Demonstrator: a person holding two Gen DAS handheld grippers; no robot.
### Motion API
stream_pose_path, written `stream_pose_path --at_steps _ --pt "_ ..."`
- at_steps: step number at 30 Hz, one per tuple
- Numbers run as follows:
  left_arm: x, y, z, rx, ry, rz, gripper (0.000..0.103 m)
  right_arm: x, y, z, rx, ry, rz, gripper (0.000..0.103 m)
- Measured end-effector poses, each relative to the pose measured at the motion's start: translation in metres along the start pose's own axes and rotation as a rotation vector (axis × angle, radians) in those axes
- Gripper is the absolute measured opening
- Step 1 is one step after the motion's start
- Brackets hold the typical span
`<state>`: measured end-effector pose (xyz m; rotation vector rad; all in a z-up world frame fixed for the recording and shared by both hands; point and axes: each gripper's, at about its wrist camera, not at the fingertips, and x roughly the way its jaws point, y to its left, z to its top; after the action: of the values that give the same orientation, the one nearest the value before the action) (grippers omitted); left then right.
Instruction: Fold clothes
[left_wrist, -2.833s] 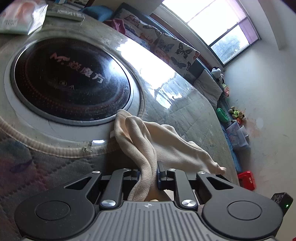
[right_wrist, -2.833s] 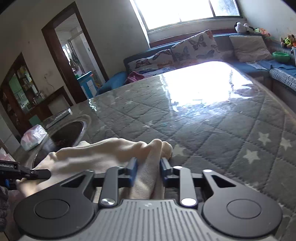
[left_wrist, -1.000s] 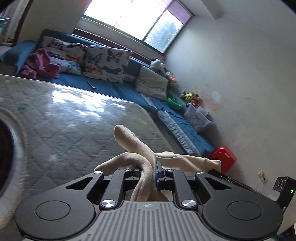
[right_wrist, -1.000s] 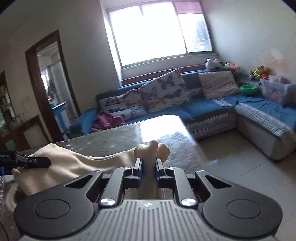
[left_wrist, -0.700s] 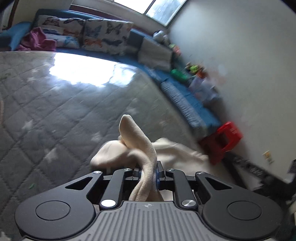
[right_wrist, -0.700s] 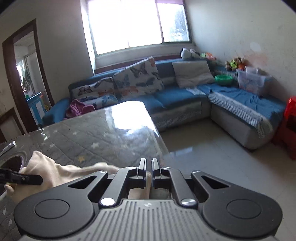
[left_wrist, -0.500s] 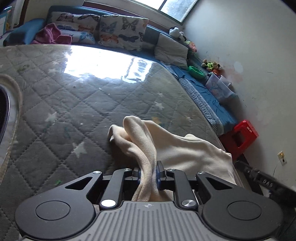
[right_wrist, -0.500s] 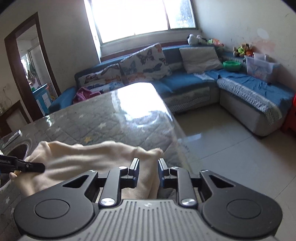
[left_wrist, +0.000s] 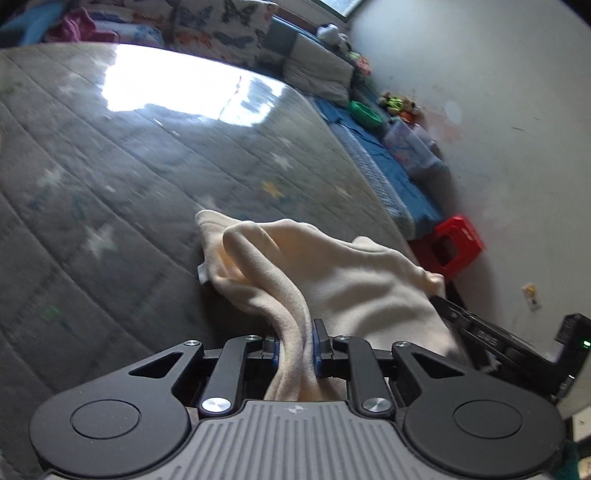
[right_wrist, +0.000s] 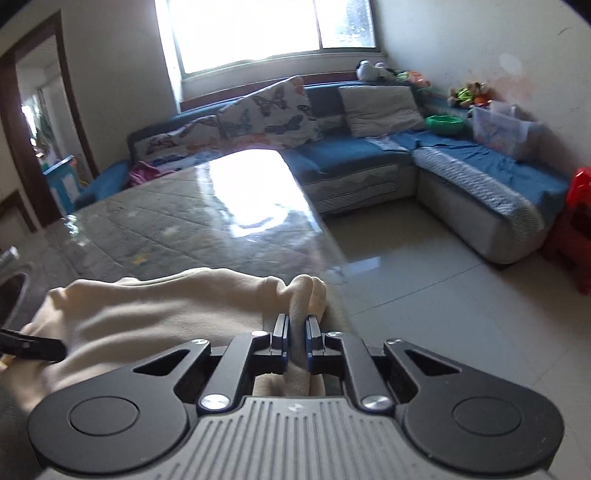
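Note:
A cream fleece garment (left_wrist: 351, 284) lies bunched on the grey quilted, star-patterned table (left_wrist: 110, 184), close to its right edge. My left gripper (left_wrist: 295, 332) has a thick fold of the garment between its pads, which still press on it while the jaws are opening. In the right wrist view the garment (right_wrist: 155, 314) spreads leftward from my right gripper (right_wrist: 295, 328), which is shut on a narrow fold at the table (right_wrist: 192, 229) corner. The other gripper's black finger (right_wrist: 29, 347) shows at the garment's left end.
The table drops off to a tiled floor (right_wrist: 424, 280) on the right. A blue corner sofa (right_wrist: 351, 155) with butterfly cushions stands beyond it. A red stool (left_wrist: 458, 243) sits by the wall, and a doorway (right_wrist: 37, 129) opens at the left.
Both grippers have sunk and tilted down, bringing the garment from the air onto the table. The right jaws parted briefly and closed again on a fold.

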<state>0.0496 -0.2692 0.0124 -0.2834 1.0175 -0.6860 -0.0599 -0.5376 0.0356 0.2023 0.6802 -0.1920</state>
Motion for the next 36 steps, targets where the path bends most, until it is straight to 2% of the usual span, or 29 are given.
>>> stream_pose_path --at_steps 2,4,7,9,11,13,15,18,23,27,32,36 --pt "-0.001 -0.01 -0.003 0.066 -0.017 0.04 0.023 -0.004 -0.003 0.001 -0.013 0.004 -0.029 0.009" --pt "-0.006 -0.018 -0.005 0.126 -0.042 0.095 0.037 -0.008 -0.002 0.004 -0.024 -0.003 -0.027 0.011" --pt "-0.021 -0.023 -0.006 0.185 -0.089 0.159 0.044 -0.017 0.006 0.011 -0.061 -0.037 -0.038 0.016" --pt "-0.032 -0.024 -0.004 0.201 -0.133 0.188 0.044 -0.021 0.015 0.017 -0.075 -0.057 -0.004 0.018" --pt "-0.034 -0.026 0.003 0.199 -0.153 0.172 0.041 -0.019 0.025 0.022 -0.078 -0.061 0.047 0.023" --pt "-0.035 -0.028 0.01 0.195 -0.169 0.151 0.029 -0.013 0.036 0.026 -0.086 -0.058 0.085 0.029" --pt "-0.03 -0.029 0.016 0.183 -0.156 0.118 0.025 -0.004 0.045 0.029 -0.1 -0.051 0.102 0.033" --pt "-0.012 -0.034 0.024 0.184 -0.131 0.092 0.024 0.015 0.054 0.032 -0.1 -0.029 0.108 0.033" --pt "0.017 -0.038 0.028 0.192 -0.082 0.095 0.023 0.04 0.061 0.028 -0.094 0.009 0.095 0.035" --pt "0.035 -0.033 0.03 0.189 -0.066 0.111 0.023 0.046 0.062 0.023 -0.095 -0.013 0.082 0.04" --pt "0.034 -0.031 0.03 0.192 -0.079 0.106 0.023 0.047 0.063 0.022 -0.108 -0.033 0.075 0.043" --pt "0.033 -0.032 0.029 0.214 -0.085 0.119 0.023 0.04 0.06 0.02 -0.091 -0.04 0.084 0.055"
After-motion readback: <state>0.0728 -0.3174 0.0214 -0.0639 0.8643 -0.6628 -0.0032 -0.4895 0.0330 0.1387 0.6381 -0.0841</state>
